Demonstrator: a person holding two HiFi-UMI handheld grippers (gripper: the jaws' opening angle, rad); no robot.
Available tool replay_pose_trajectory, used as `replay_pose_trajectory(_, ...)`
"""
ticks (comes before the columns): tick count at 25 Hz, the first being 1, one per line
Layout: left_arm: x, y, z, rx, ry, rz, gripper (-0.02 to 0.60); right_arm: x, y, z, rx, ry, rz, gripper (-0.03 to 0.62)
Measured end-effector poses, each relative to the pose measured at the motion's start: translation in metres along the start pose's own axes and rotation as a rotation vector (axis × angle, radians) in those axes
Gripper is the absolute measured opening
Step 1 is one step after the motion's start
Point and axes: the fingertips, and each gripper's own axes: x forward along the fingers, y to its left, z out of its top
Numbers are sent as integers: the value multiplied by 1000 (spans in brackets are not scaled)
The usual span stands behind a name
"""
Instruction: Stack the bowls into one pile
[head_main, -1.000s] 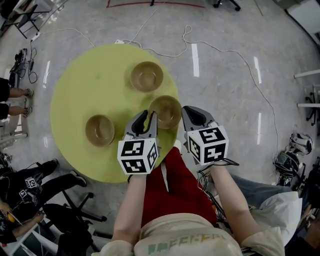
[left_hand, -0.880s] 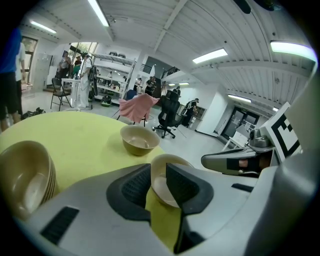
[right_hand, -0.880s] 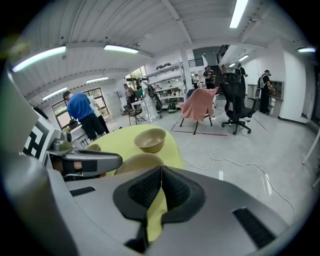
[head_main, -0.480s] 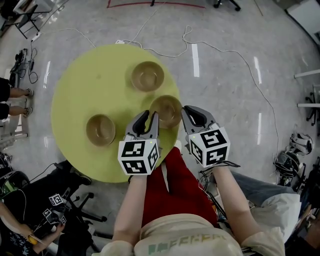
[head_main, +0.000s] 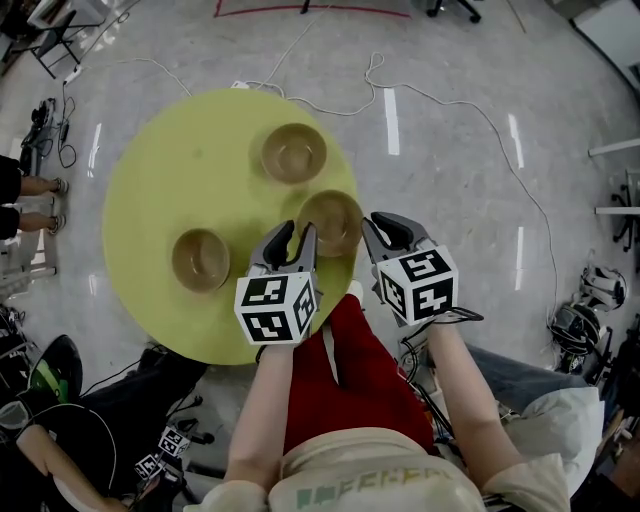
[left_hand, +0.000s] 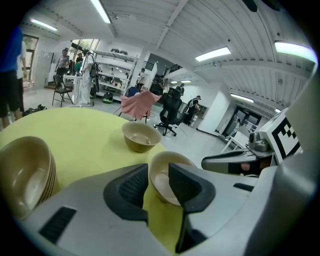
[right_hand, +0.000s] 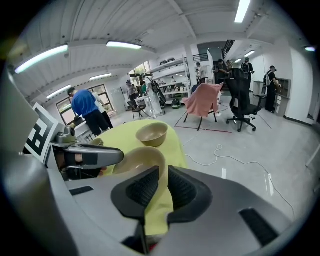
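Tan round bowl (head_main: 330, 222) at 3 o'clock on the round yellow desk (head_main: 170, 170) sits just beyond my left hand-held gripper (head_main: 296, 233) and right hand-held gripper (head_main: 388, 228); I see both released, empty.

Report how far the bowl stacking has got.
Done: the left stack already looks like several bowls nested. In hand: nothing; the left gripper and right gripper hover empty, jaws slightly apart, near the near bowl. Left: the near bowl and far bowl sit separately on the table.
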Motion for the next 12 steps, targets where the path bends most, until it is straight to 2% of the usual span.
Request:
replay_pose_trajectory(3, 4, 13, 3, -21, 24, 11, 120, 12, 4, 4, 31, 30, 22, 78)
replay_pose_trajectory(7, 5, 32, 12, -27, 45, 20, 120, 30, 17, 15, 42, 66, 40, 89)
replay_pose_trajectory(12, 8, 17, -5, -22, 66, 37, 120, 23, 10, -4, 49, 85, 48, 89)
